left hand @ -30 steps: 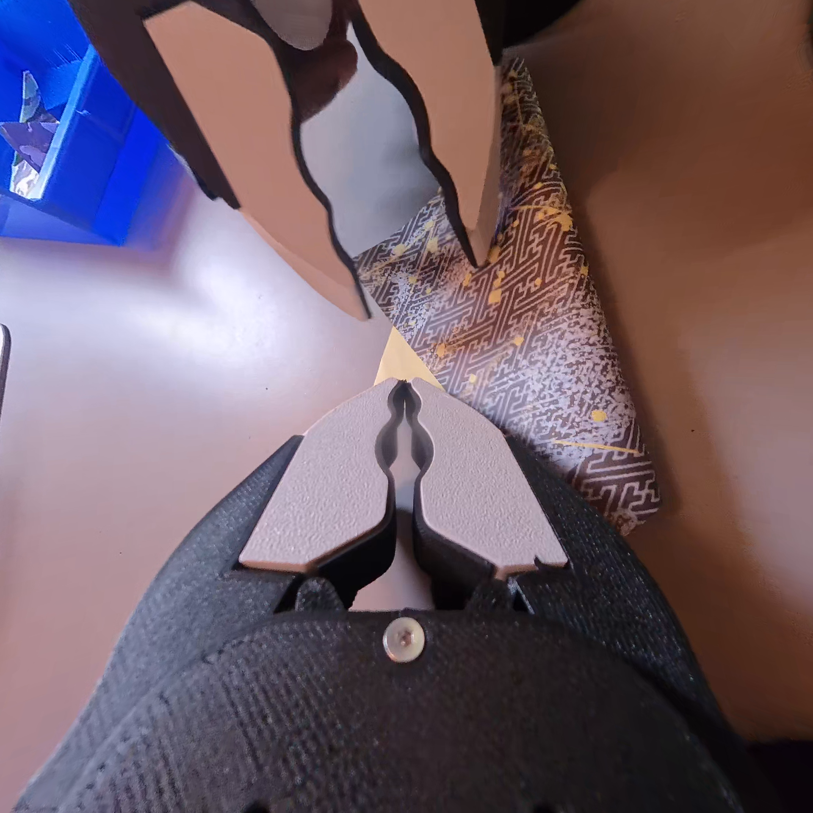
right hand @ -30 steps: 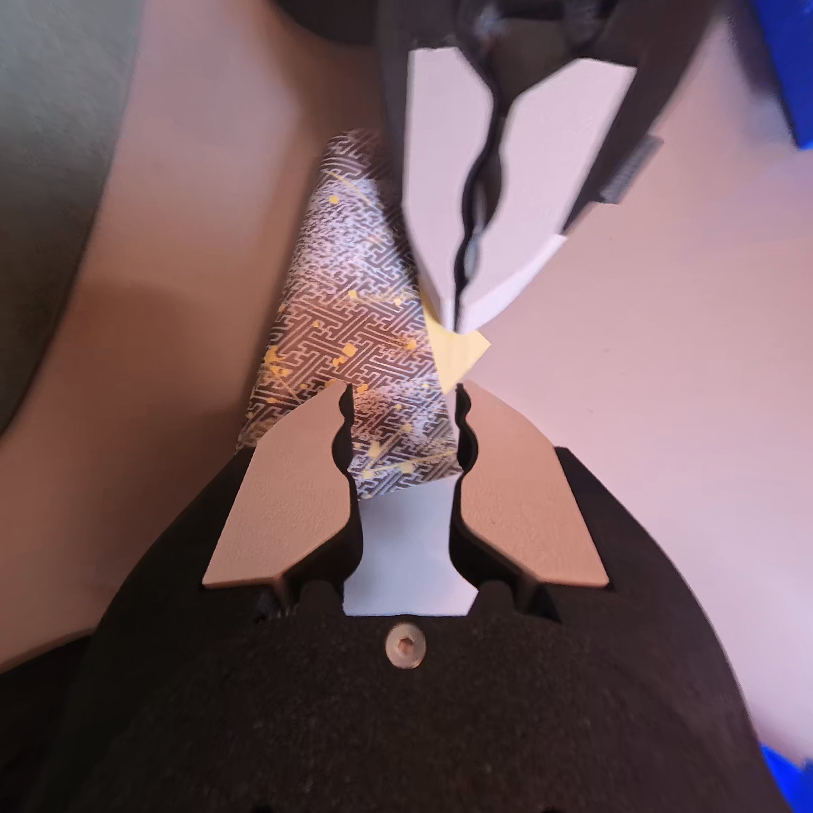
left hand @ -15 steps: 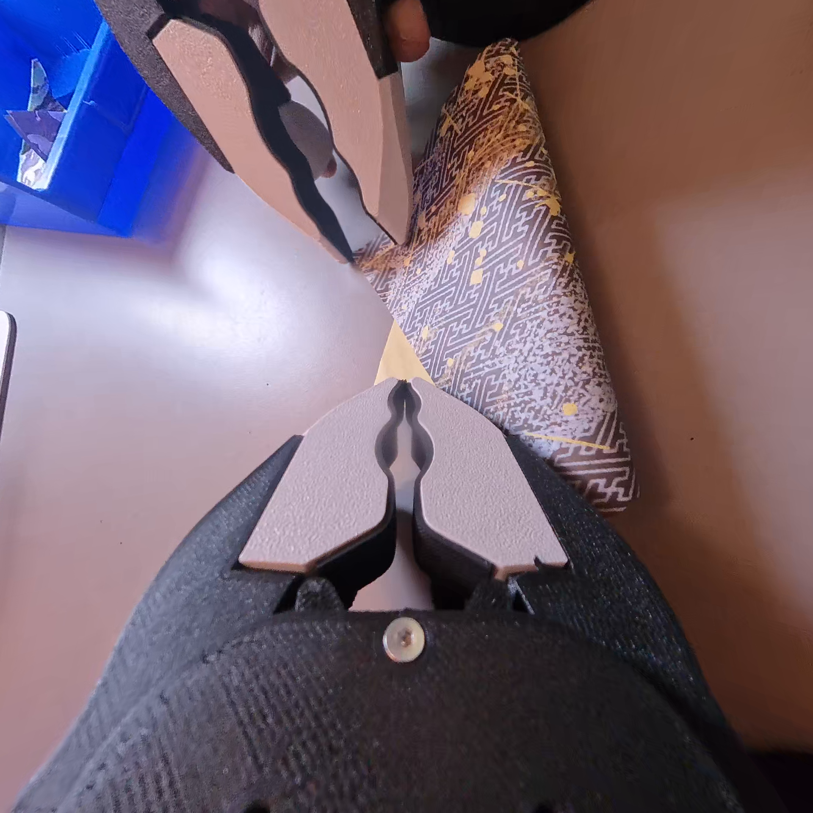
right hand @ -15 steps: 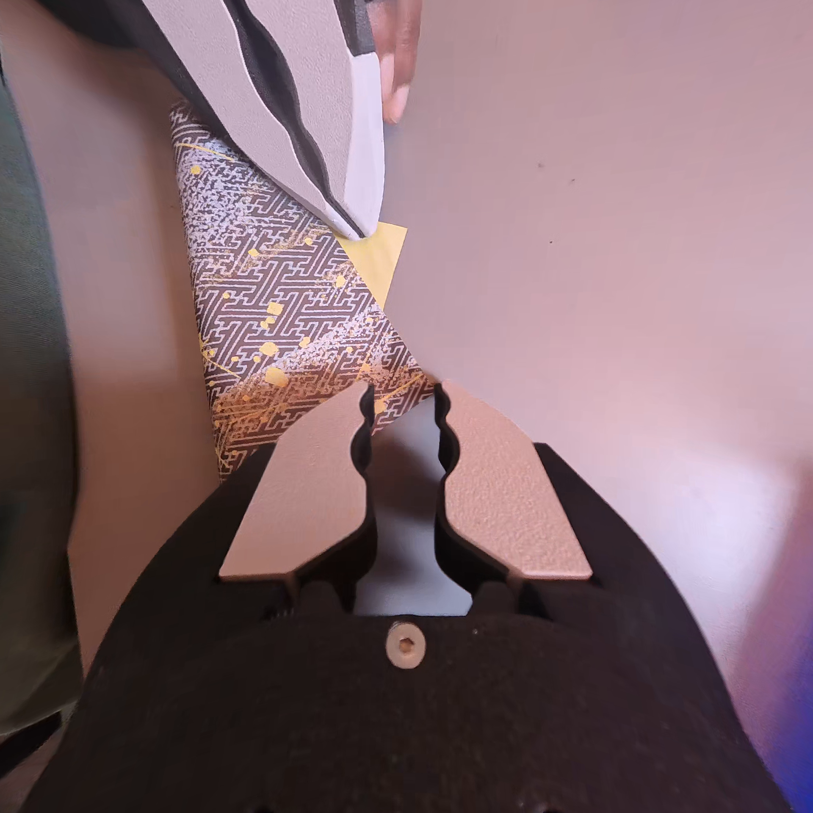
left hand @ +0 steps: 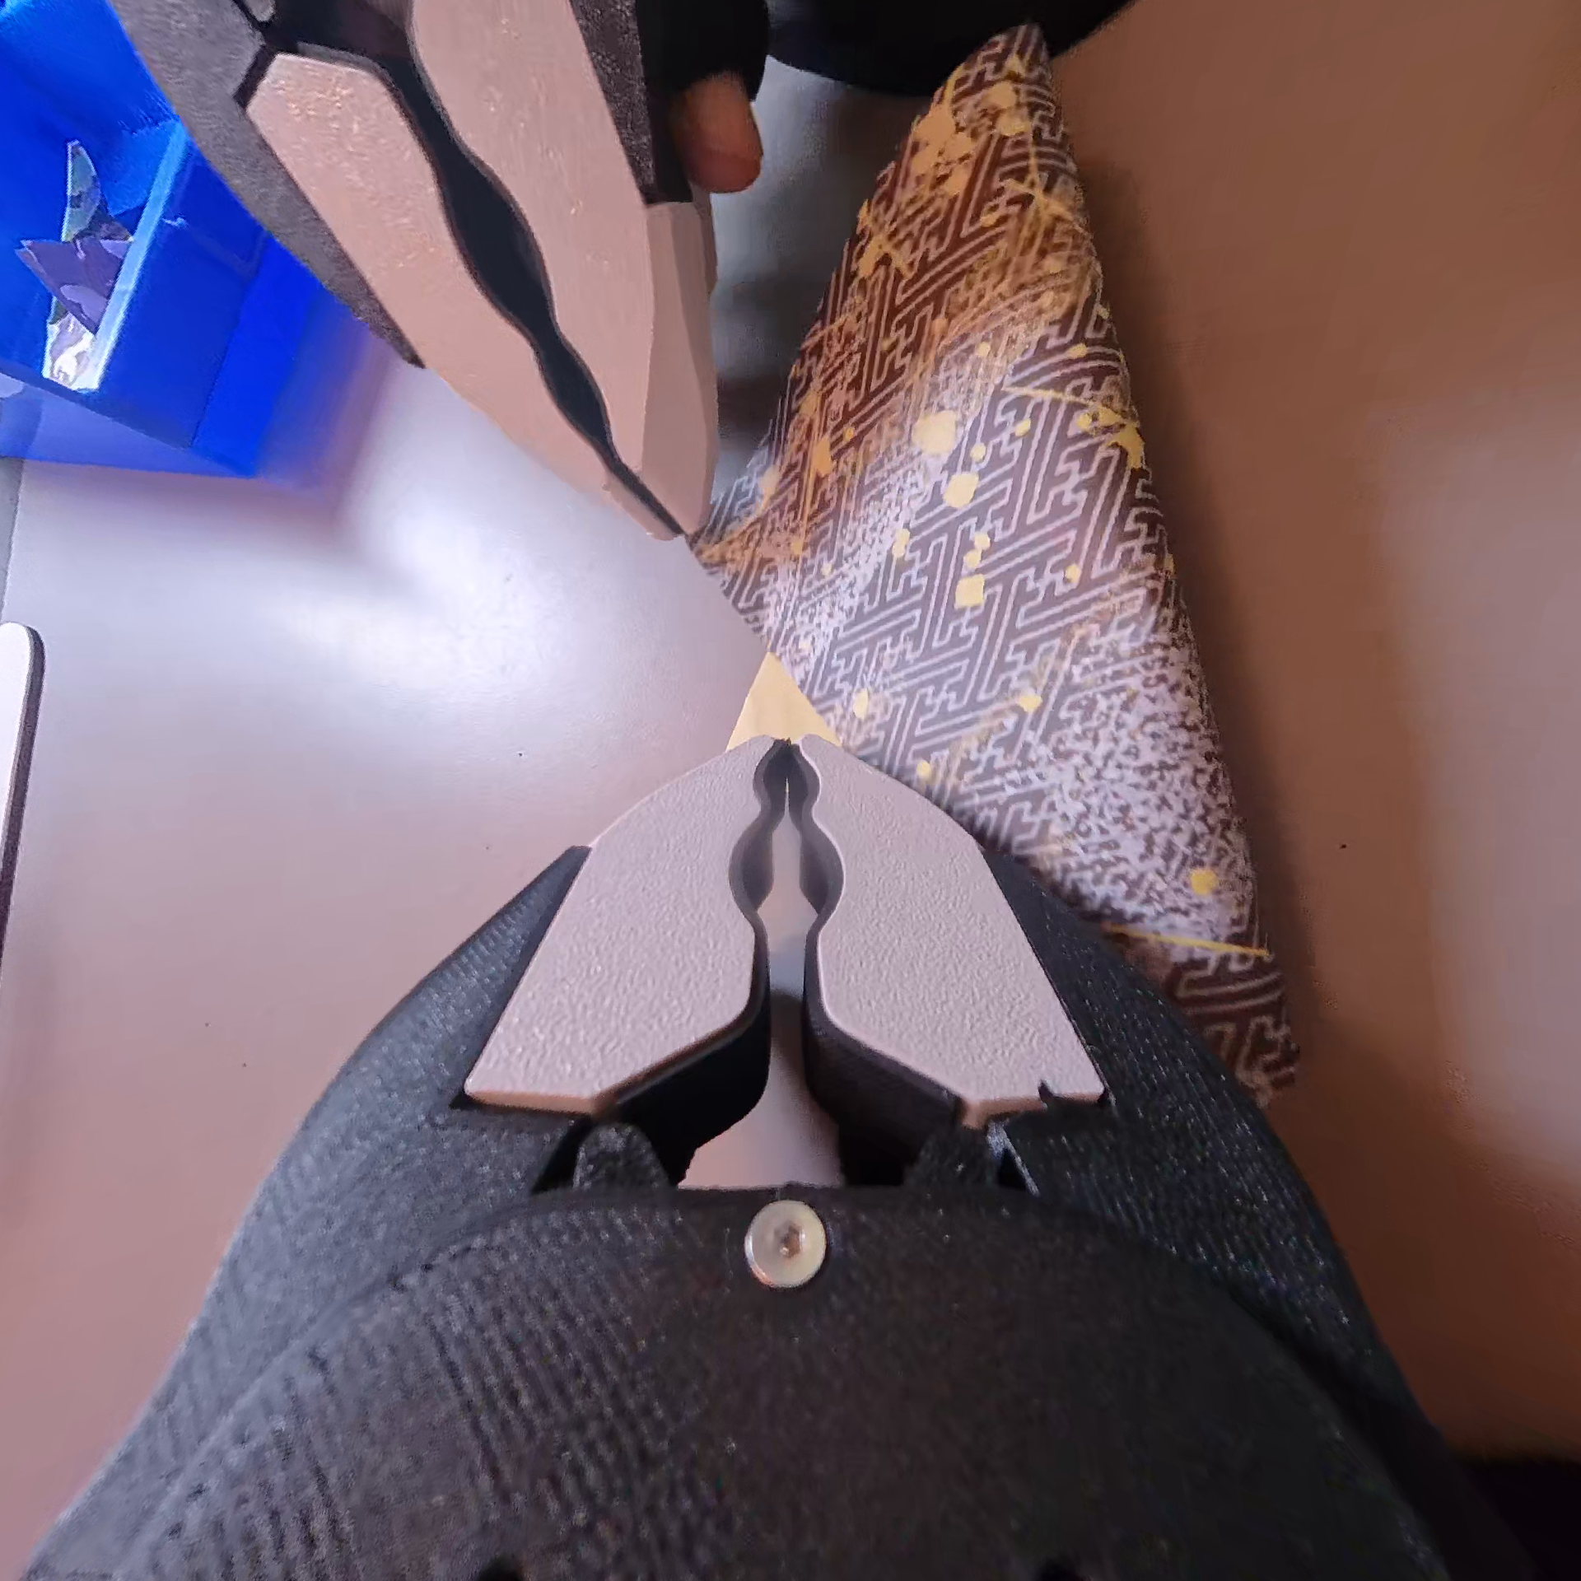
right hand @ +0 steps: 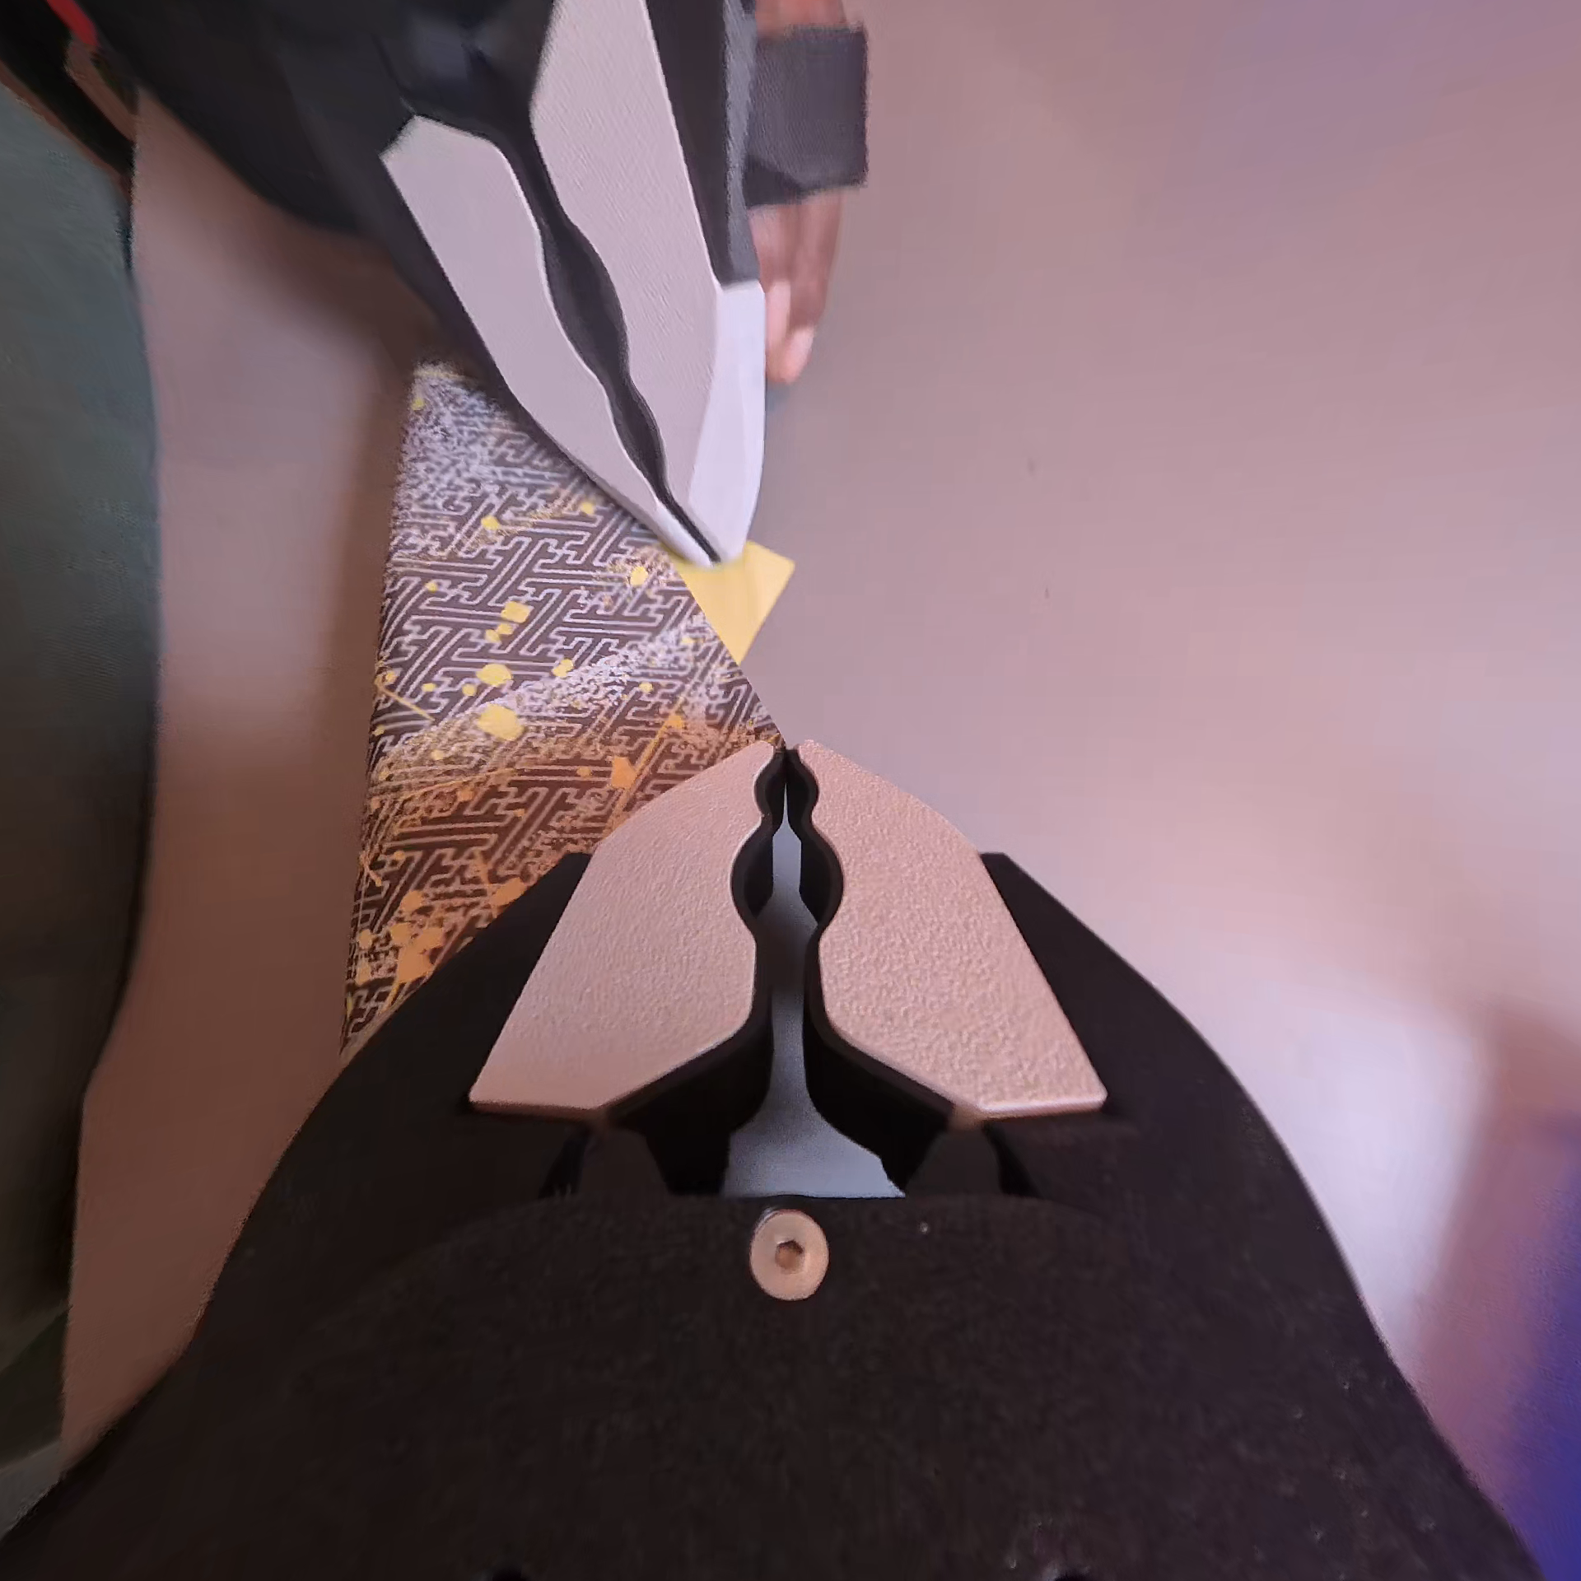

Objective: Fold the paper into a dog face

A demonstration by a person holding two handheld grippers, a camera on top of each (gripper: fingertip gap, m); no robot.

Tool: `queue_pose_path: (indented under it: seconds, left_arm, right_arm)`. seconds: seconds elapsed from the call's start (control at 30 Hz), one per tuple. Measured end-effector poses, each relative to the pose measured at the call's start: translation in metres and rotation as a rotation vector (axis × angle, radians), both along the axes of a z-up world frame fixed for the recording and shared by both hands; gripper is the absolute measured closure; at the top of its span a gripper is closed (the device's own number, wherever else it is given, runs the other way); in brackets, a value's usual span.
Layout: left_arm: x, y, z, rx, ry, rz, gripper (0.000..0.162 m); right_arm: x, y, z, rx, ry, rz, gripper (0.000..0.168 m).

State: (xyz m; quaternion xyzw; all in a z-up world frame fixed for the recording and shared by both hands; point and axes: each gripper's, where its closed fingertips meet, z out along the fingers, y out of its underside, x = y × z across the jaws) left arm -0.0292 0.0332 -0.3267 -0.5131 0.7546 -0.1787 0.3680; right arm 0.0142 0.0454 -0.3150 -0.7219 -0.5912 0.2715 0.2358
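Observation:
The paper [left hand: 984,650] is a folded strip, dark with a pale maze pattern and gold splashes, with a small yellow flap [left hand: 774,710] sticking out of its long edge. It lies flat on the table. My left gripper [left hand: 785,749] is shut, its tips pressing on the yellow flap. It also shows in the right wrist view [right hand: 708,556], on that flap [right hand: 743,599]. My right gripper [right hand: 789,753] is shut at a corner of the paper [right hand: 547,684] and seems to pinch it. In the left wrist view the right gripper [left hand: 676,529] touches that corner.
A blue bin [left hand: 197,359] holding folded paper pieces stands at the far left. A pale flat object [left hand: 15,770] pokes in at the left edge. A gloved hand [right hand: 796,257] holds the left gripper. Dark green cloth [right hand: 68,599] lies beyond the table edge. The left gripper's tips are roughly 6 cm from the right gripper's. The right tips stand about 30 cm off the pale flat object [left hand: 15,770].
My right gripper was open astride the paper's end; it has drawn back to the corner and closed. The left gripper has stayed shut on the yellow flap.

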Motion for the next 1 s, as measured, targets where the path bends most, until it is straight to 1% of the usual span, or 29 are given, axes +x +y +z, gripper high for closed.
queue_pose_path:
  seconds: [0.13,0.33,0.5,0.6,0.67,0.7,0.77,0.83,0.9,0.93,0.97,1.0]
  left_arm:
    - [0.001,-0.001,0.0,0.001,-0.006,-0.007,0.162]
    - [0.0,-0.001,0.001,0.005,-0.015,-0.01,0.162]
    - [-0.006,0.006,0.002,0.001,-0.024,0.025,0.162]
    - [-0.014,0.027,0.019,0.004,-0.092,0.121,0.162]
    - [-0.023,0.054,0.041,0.028,-0.187,0.258,0.162]
    - [-0.029,0.068,0.055,0.032,-0.253,0.33,0.162]
    - [-0.044,0.092,0.084,0.008,-0.399,0.456,0.162]
    - [-0.058,0.105,0.108,-0.018,-0.533,0.533,0.162]
    - [-0.069,0.109,0.122,-0.028,-0.611,0.565,0.162]
    - [-0.071,0.108,0.124,-0.025,-0.621,0.568,0.162]
    - [-0.072,0.107,0.123,-0.018,-0.615,0.567,0.162]
    - [-0.071,0.104,0.122,-0.008,-0.602,0.557,0.162]
  right_arm:
    - [-0.022,-0.002,0.005,0.106,0.036,0.099,0.168]
    - [-0.042,-0.008,-0.002,0.156,0.029,0.182,0.168]
    - [-0.038,-0.005,-0.002,0.199,0.007,0.174,0.168]
    - [-0.026,0.012,0.008,0.237,0.013,0.105,0.168]
    - [-0.014,0.033,0.027,0.303,0.016,0.04,0.168]
    - [-0.008,0.046,0.041,0.354,0.016,0.002,0.168]
    - [0.003,0.072,0.081,0.491,0.025,-0.068,0.168]
    - [0.011,0.09,0.131,0.648,0.06,-0.125,0.168]
    - [0.014,0.088,0.174,0.763,0.102,-0.132,0.168]
    - [0.013,0.08,0.186,0.791,0.122,-0.11,0.168]
    - [0.01,0.068,0.191,0.789,0.14,-0.073,0.168]
    - [0.005,0.052,0.187,0.75,0.153,-0.031,0.168]
